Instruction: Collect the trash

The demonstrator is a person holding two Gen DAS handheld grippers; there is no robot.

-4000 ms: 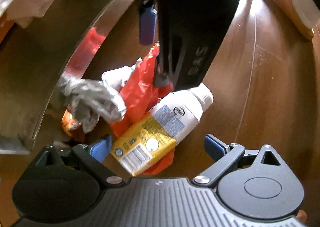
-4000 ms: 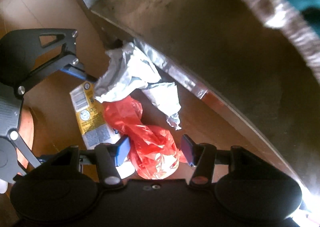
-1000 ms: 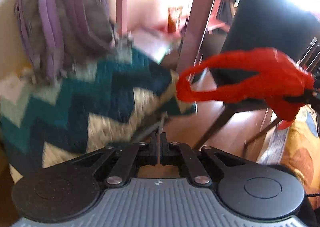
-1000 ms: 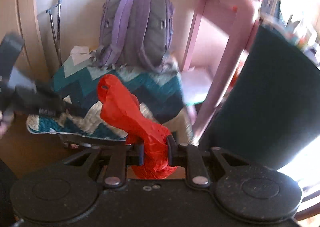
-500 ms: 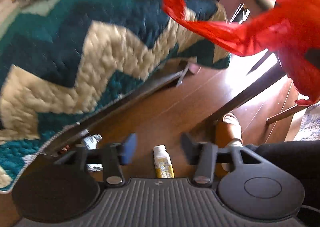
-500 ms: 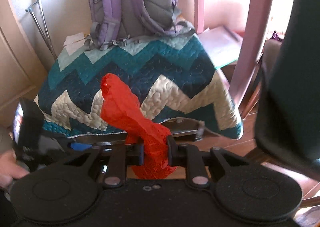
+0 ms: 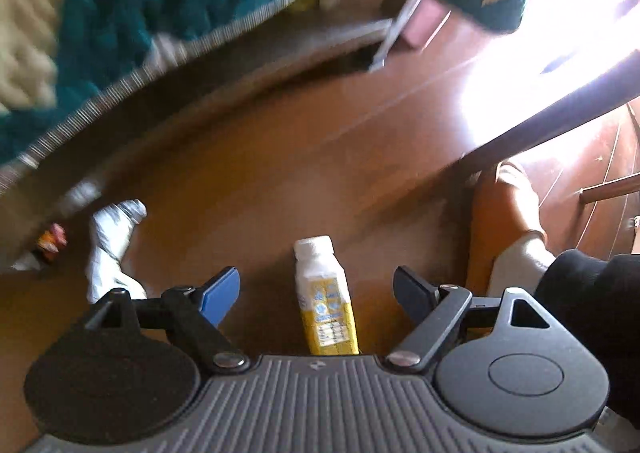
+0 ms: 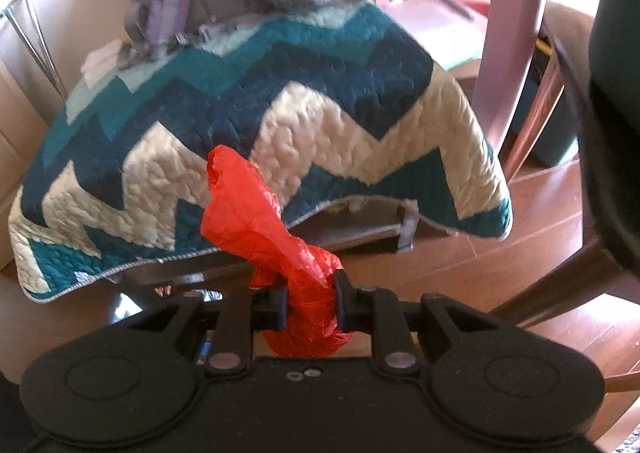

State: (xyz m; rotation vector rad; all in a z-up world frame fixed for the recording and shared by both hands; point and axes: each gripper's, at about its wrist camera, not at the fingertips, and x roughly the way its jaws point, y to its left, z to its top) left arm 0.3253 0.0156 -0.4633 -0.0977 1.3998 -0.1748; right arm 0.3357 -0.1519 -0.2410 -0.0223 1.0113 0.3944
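wood floor (image 7: 280, 157): left gripper (image 7: 316, 293) points down, opening above bottle (image 7: 324, 297).

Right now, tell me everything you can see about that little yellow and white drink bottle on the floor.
The drink bottle is a small carton-shaped container, white at the shoulders with a white screw cap and a yellow printed label on its lower body; it looks like plastic or coated card. It lies flat on the brown wooden floor, cap pointing away from the camera, capped and undented. It sits between the widening jaws of the left gripper, which do not touch it. Its base is hidden behind the gripper body.
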